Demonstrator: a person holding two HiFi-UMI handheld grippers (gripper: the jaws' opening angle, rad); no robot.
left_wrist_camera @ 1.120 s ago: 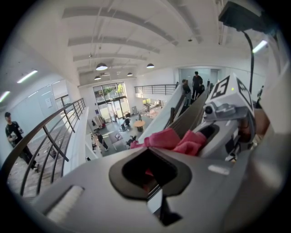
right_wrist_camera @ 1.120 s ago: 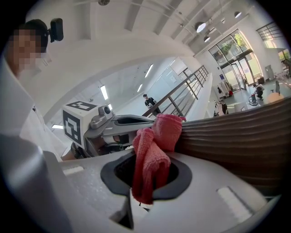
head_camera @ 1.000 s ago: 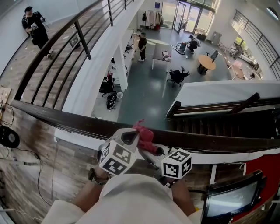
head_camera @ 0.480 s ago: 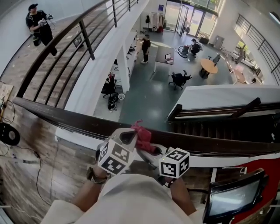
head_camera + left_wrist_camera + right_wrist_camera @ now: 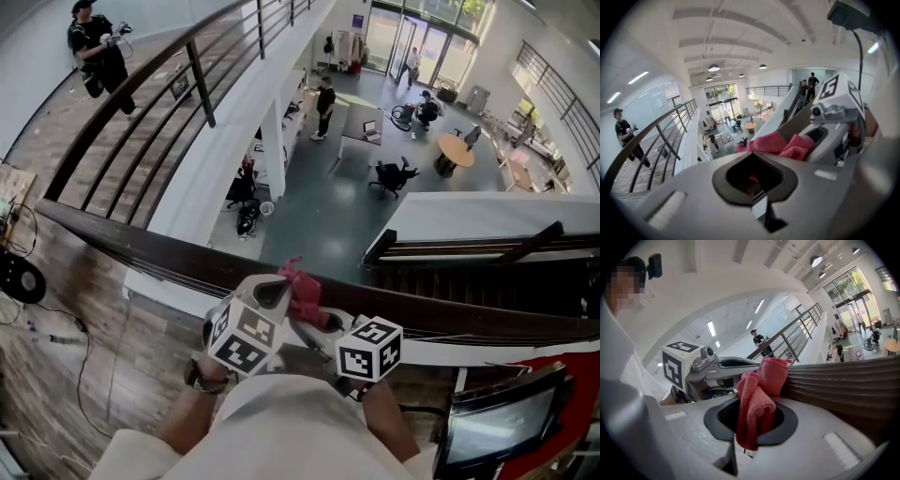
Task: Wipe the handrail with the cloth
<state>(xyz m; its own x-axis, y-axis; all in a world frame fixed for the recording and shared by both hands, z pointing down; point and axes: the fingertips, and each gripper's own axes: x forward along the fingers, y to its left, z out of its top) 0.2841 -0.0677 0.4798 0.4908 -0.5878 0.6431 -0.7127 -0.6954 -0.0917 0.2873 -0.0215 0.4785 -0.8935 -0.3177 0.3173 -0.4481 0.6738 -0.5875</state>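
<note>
The dark brown wooden handrail point(image 5: 141, 246) crosses the head view from left to right. A pink cloth point(image 5: 302, 291) lies bunched against its near side at the centre. My left gripper point(image 5: 281, 292) is shut on the cloth's upper end, and a bit of pink shows inside its jaws point(image 5: 751, 178). My right gripper point(image 5: 323, 323) is shut on the lower end. In the right gripper view the cloth point(image 5: 757, 404) stands up out of the jaws and touches the ribbed rail point(image 5: 843, 380). The two grippers sit close together, just short of the rail.
Beyond the rail is an open drop to a lower floor with desks, chairs and people point(image 5: 325, 105). A metal balustrade point(image 5: 141, 103) runs off at the upper left, where a person point(image 5: 98, 47) stands on the walkway. Cables point(image 5: 56, 337) lie on the wooden floor at left.
Both grippers and the cloth stay in almost the same place at the rail. The head view has shifted slightly, and the person on the walkway has moved a little.
</note>
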